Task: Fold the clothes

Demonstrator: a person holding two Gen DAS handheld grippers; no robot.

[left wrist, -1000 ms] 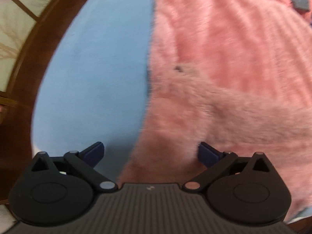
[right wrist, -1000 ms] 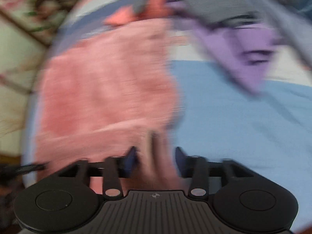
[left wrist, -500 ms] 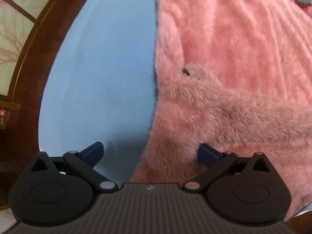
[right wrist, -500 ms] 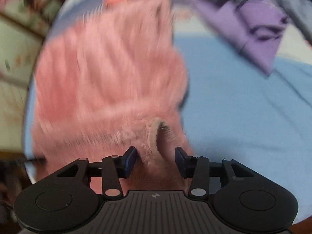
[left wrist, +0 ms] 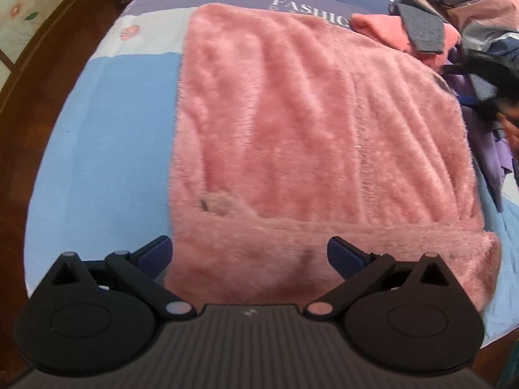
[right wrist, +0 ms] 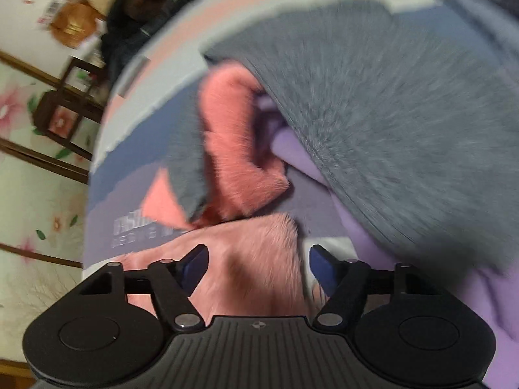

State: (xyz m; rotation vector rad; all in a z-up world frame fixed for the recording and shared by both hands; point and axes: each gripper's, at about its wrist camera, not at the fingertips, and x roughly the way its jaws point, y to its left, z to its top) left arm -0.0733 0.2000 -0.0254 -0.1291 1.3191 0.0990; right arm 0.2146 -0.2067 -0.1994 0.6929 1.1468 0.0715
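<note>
A pink fuzzy garment [left wrist: 308, 136] lies flat on the blue bed sheet [left wrist: 107, 149]. One sleeve is folded across its near edge, with the cuff [left wrist: 217, 204] resting on the body. My left gripper [left wrist: 249, 249] hangs open above that near edge, gripping nothing. My right gripper [right wrist: 258, 259] is over the garment's far corner [right wrist: 259, 246]. Its jaws are opening and the pink cloth lies between them, but the pads do not press on it. In the left wrist view the right gripper [left wrist: 483, 68] shows as a dark shape at the far right.
A pile of clothes lies just past the far corner: a grey fuzzy piece [right wrist: 389, 113], a coral one [right wrist: 233, 142] and a purple one [right wrist: 327, 175]. A dark wooden floor [left wrist: 19, 129] runs along the bed's left side. A wooden chair [right wrist: 65, 107] stands by the flowered wall.
My left gripper has risen, so the whole garment now shows. My right gripper swung from the sleeve cuff to the far corner by the pile, and its jaws stand wider.
</note>
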